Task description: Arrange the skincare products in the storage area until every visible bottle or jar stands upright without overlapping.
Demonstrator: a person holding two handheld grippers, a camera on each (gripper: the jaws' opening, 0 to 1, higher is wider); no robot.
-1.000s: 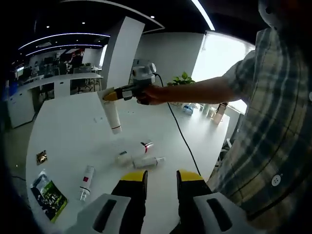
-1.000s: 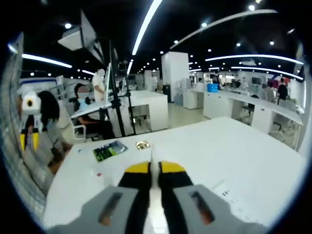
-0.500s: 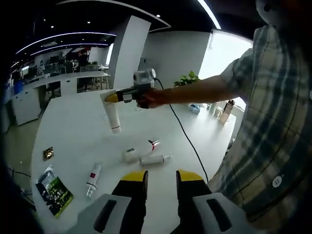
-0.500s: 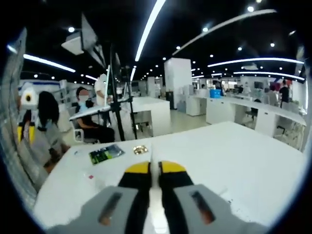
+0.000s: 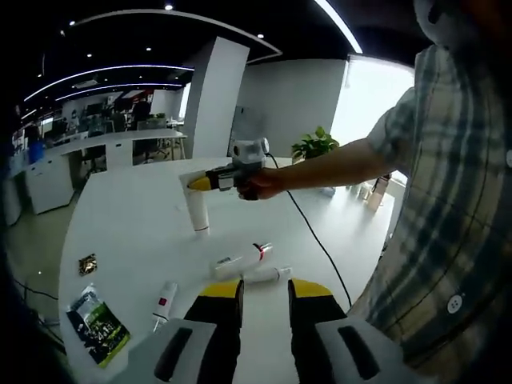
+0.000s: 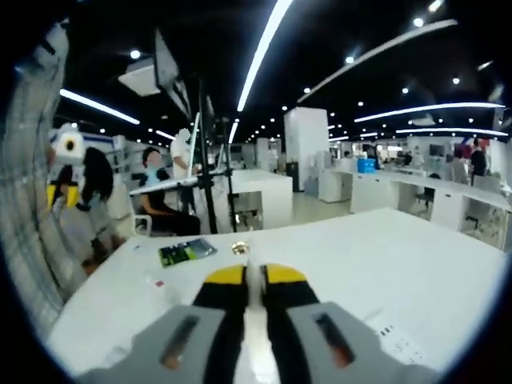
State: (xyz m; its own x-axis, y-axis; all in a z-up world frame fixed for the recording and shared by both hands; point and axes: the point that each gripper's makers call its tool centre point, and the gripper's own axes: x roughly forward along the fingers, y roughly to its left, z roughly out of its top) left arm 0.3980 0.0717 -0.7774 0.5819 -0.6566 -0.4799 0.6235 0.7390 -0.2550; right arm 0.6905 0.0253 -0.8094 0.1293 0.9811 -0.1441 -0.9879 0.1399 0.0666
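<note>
No readable labels. My right gripper is pinching a white tube, arm outstretched over the table. My left gripper is hovering, jaws spread.

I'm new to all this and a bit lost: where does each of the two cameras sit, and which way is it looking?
Left gripper view: rides on the left tool, facing across the white table at the right tool holding a white tube; the person's arm and checked shirt show.
Right gripper view: rides on the right tool, facing over the table into the office; its jaws pinch the tube.
Both share the table and the green packet.
</note>
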